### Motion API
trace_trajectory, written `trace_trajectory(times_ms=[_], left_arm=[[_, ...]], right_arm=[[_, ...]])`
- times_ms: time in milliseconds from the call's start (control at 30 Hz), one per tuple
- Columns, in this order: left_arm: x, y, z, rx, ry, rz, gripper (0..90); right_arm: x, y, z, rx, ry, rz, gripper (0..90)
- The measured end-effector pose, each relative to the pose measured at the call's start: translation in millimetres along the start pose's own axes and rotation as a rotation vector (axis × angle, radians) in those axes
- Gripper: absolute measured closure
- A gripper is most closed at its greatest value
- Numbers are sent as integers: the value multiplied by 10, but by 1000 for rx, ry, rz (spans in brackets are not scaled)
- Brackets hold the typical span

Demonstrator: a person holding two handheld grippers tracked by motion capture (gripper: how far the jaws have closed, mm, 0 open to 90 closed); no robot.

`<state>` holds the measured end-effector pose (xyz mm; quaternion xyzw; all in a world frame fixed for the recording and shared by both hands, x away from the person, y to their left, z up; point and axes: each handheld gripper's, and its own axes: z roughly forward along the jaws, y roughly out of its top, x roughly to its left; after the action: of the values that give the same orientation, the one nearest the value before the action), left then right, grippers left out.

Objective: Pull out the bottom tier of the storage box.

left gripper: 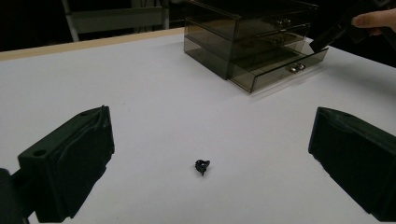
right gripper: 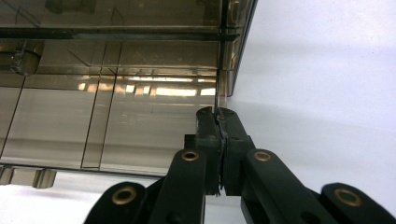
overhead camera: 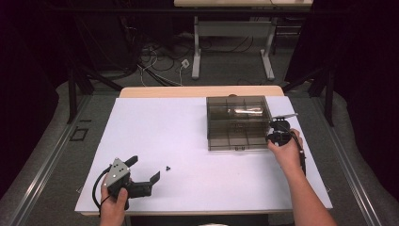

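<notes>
A smoky see-through drawer box stands at the right back of the white table. Its lowest drawer is pulled out a little. My right gripper sits at that drawer's right front corner. In the right gripper view the right gripper is shut on the thin side wall of the drawer. My left gripper rests near the table's front left, open, its jaws wide apart. A tiny black piece lies on the table just ahead of the left gripper, touching neither jaw.
Beyond the table's wooden far edge there are cables on the floor and the white legs of another desk. Dark stands flank the table on both sides.
</notes>
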<state>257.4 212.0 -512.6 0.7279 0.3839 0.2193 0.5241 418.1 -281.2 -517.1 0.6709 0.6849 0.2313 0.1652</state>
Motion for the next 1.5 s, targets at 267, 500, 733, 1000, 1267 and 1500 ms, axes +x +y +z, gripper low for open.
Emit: trace_trajectory(times_ms=[267, 500, 733, 1000, 1267, 1500], left_arm=[[2, 3, 12, 1, 0, 0, 4], [-1, 8, 24, 0, -3, 3, 4], [-2, 10, 23, -1, -4, 6, 4], [-5, 12, 26, -1, -4, 7, 4], [-9, 14, 24, 1, -5, 10, 4], [-10, 17, 23, 0, -5, 12, 4]], right_arm=[[3, -12, -17, 5, 2, 6, 891], [4, -39, -38, 7, 3, 2, 891], [9, -66, -62, 14, 5, 4, 891], [10, -93, -73, 7, 5, 7, 890], [8, -121, -88, 8, 8, -1, 889], [13, -144, -99, 13, 9, 1, 890]])
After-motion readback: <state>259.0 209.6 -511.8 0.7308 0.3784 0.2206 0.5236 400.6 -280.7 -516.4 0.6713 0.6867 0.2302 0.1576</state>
